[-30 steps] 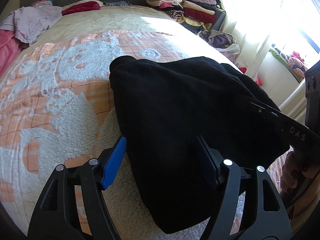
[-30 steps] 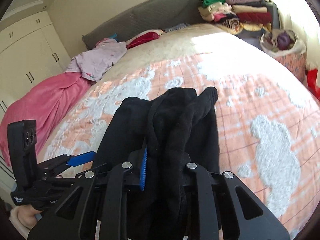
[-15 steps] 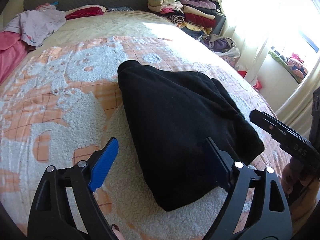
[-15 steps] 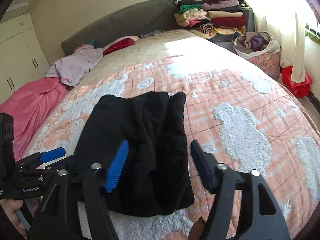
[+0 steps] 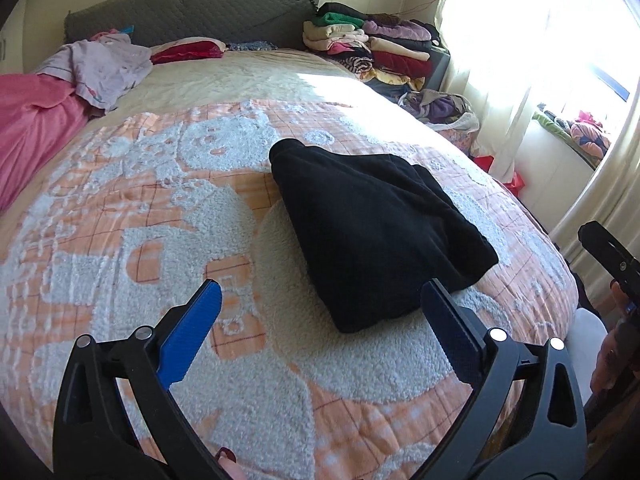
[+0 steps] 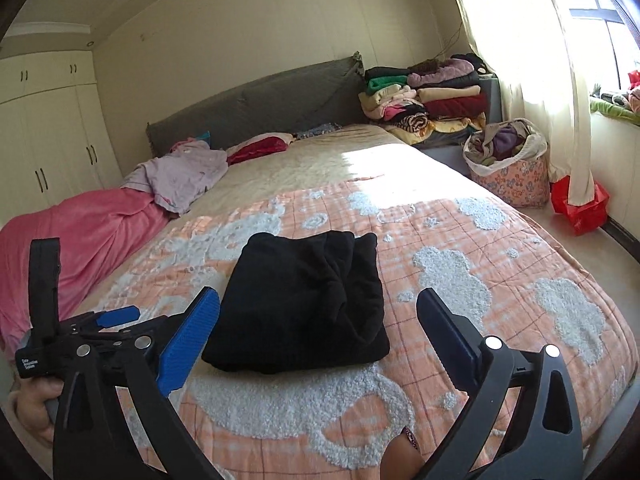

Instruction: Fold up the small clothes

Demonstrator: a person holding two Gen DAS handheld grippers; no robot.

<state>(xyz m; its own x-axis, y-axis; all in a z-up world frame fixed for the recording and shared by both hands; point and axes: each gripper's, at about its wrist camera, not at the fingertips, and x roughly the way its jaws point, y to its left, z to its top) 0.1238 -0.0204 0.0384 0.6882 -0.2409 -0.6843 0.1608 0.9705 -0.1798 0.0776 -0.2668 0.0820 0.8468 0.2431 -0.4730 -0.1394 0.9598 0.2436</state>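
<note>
Black fleece garment (image 6: 304, 300) lies folded into a compact bundle on the orange/white tufted blanket (image 6: 500, 264), near the foot of the bed, w/ its rumpled, layered edge toward the window side. Right gripper (image 6: 318, 320) hovers just short of the bundle, jaws wide apart, holding nothing; blue pads flank the near edge w/o touching it. Left gripper (image 5: 320, 310) likewise: jaws spread wide, empty, near corner of the garment (image 5: 372, 236) sitting between the tips but apart from both.

Step in hand, as I read it: this piece looks done & let go, both tools clear of it. Fold isn't perfectly flat, right side bunches up, so one option is a tidy-up press.

Next move prob calls for either shifting the bundle aside or fetching another item: lilac garment (image 6: 180, 176) on the pink cover (image 6: 80, 236) at the far left looks unfolded. Reaching it needs a long stretch across the bed. Stacked clothes (image 6: 428, 96) by the headboard appear already folded.
</note>
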